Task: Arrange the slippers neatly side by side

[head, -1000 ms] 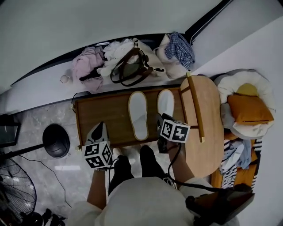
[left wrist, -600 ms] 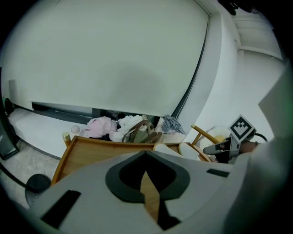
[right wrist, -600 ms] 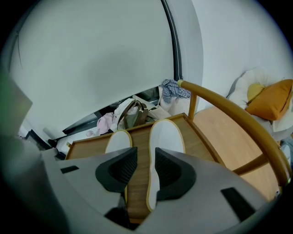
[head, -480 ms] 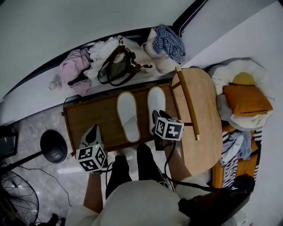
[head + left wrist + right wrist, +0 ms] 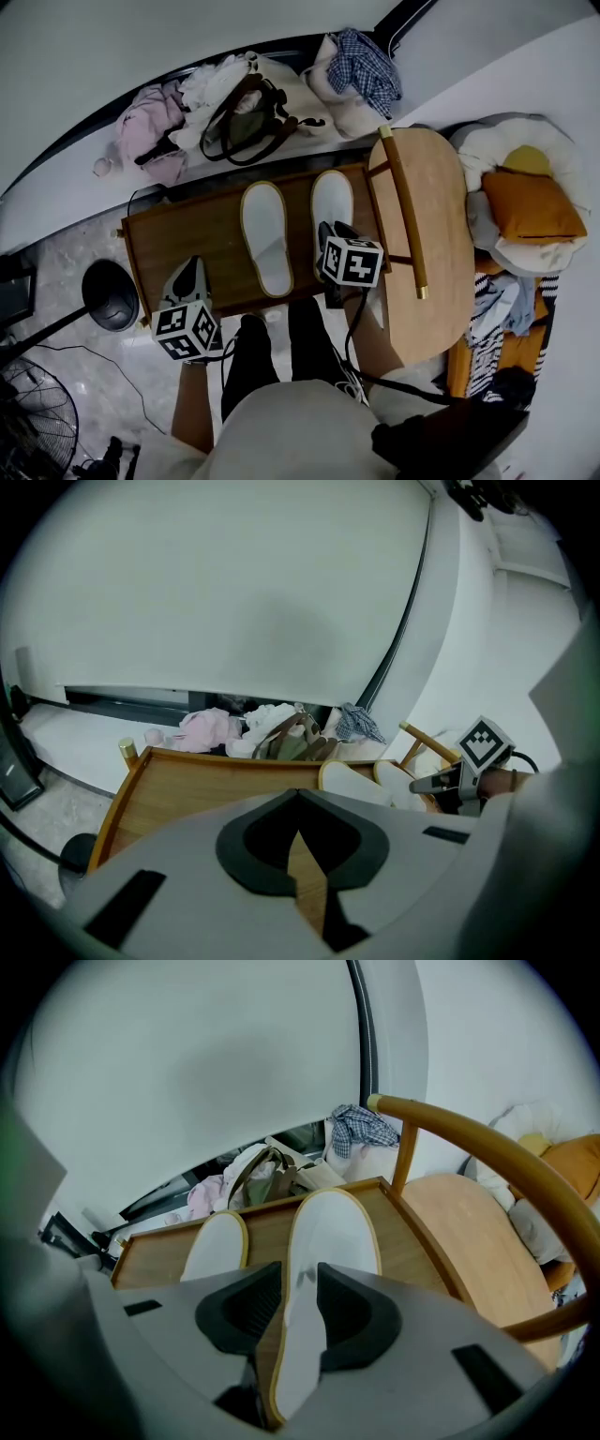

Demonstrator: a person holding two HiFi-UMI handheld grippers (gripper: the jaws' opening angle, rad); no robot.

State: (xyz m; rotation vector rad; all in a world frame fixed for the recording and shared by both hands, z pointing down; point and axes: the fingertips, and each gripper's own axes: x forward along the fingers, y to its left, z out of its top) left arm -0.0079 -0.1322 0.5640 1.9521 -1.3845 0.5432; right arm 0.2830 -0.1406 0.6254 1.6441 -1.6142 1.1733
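Nearest me, my left gripper [image 5: 298,797] hangs at the near edge of the brown wooden tray [image 5: 187,789], jaws together and empty. My right gripper [image 5: 298,1288] pinches the heel of the right-hand white fabric slipper with yellow edging [image 5: 333,1227]. The twin slipper [image 5: 216,1241] lies just beside it, parallel, toes toward the heap of clothes and bags [image 5: 272,1176].

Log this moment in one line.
left gripper: shut, empty, near wooden tray edge | right gripper: shut on right slipper heel | left slipper: flat on tray, beside it
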